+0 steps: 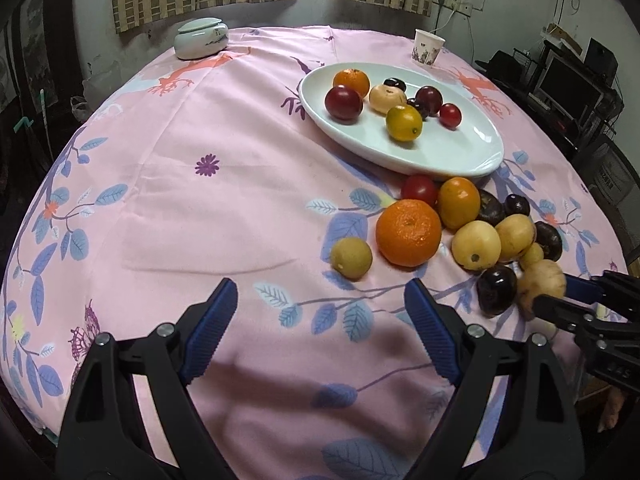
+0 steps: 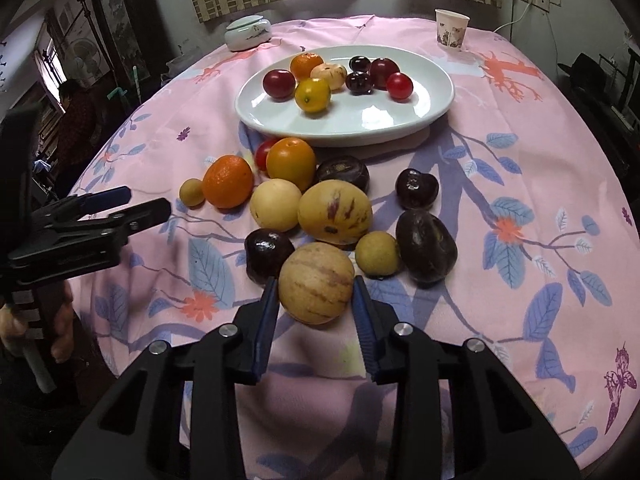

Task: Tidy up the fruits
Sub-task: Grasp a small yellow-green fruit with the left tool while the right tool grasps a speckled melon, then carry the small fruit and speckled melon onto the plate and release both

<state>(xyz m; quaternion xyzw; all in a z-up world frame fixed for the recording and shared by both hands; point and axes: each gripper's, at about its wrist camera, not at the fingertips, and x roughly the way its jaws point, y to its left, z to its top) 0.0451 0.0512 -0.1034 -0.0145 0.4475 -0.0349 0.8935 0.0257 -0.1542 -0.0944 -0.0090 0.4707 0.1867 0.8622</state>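
Observation:
A white oval plate point(image 1: 440, 148) point(image 2: 360, 116) at the back of the pink cloth holds several fruits. In front of it lies a pile of loose fruits, among them an orange point(image 1: 408, 232) point(image 2: 227, 181) and a small yellow-green fruit point(image 1: 351, 258) point(image 2: 192, 192). My right gripper point(image 2: 316, 280) point(image 1: 554, 292) is shut on a pale striped fruit point(image 2: 316, 284) point(image 1: 542, 282) at the near edge of the pile, a blue pad against each side. My left gripper point(image 1: 320, 286) point(image 2: 148, 199) stands open over bare cloth, just short of the small yellow-green fruit, with nothing between its fingers.
A lidded ceramic jar point(image 1: 201, 38) point(image 2: 248, 34) and a paper cup point(image 1: 428, 48) point(image 2: 452, 28) stand at the far edge of the round table. A person point(image 2: 76, 120) is in the room at far left. Dark fruits point(image 2: 426, 246) lie right of my right gripper.

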